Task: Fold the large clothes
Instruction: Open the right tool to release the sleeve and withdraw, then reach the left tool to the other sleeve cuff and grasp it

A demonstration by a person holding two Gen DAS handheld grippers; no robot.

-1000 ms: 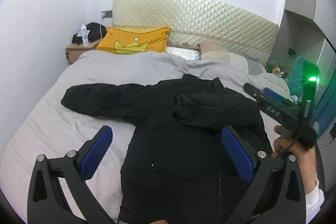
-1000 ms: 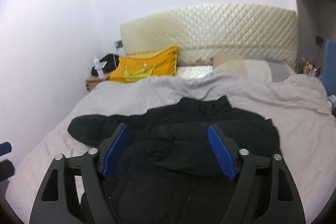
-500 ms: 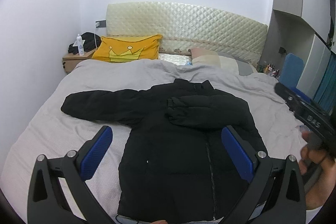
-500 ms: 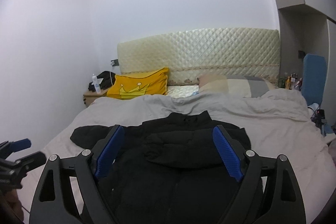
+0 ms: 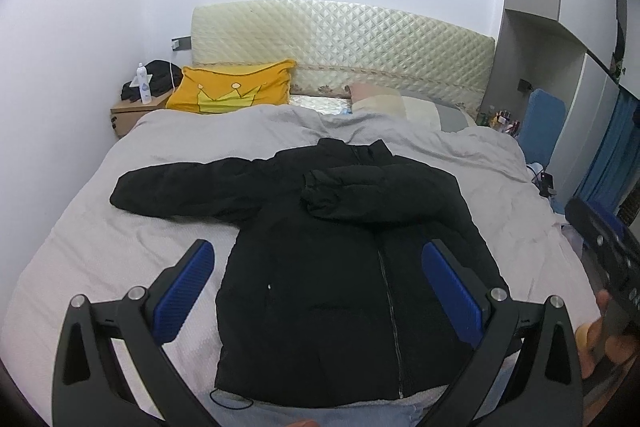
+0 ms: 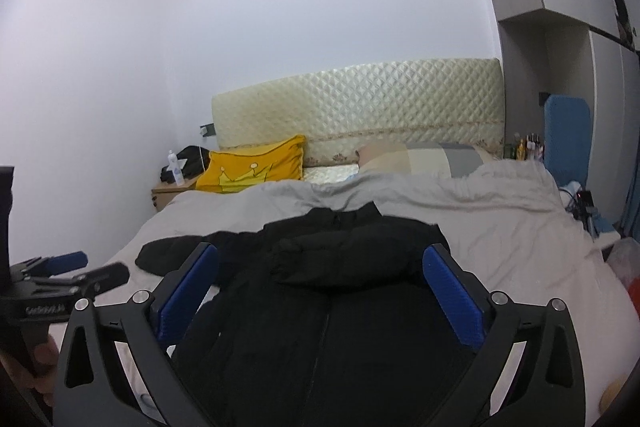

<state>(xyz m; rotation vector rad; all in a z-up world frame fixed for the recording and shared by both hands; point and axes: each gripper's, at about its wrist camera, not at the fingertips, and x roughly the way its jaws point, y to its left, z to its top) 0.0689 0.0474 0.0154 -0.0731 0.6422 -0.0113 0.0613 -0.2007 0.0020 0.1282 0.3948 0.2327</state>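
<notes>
A black puffer jacket (image 5: pixel 340 275) lies front-up on the bed, collar toward the headboard. Its right sleeve (image 5: pixel 360 195) is folded across the chest. Its left sleeve (image 5: pixel 180 191) stretches out flat to the left. The jacket also shows in the right wrist view (image 6: pixel 340 307). My left gripper (image 5: pixel 316 263) is open and empty, held above the jacket's lower half. My right gripper (image 6: pixel 320 267) is open and empty, held back above the hem end. Each gripper's body shows at the edge of the other's view.
The bed has a grey cover (image 5: pixel 100 259) and a quilted cream headboard (image 5: pixel 340 43). A yellow crown pillow (image 5: pixel 232 93) and striped pillows (image 5: pixel 400 105) lie at its head. A nightstand (image 5: pixel 132 111) with a bottle stands left. A blue chair (image 5: pixel 544 123) stands right.
Both grippers have pulled back and risen away from the jacket, so more of the bed and room shows. The jacket has not moved. Both stay open.
</notes>
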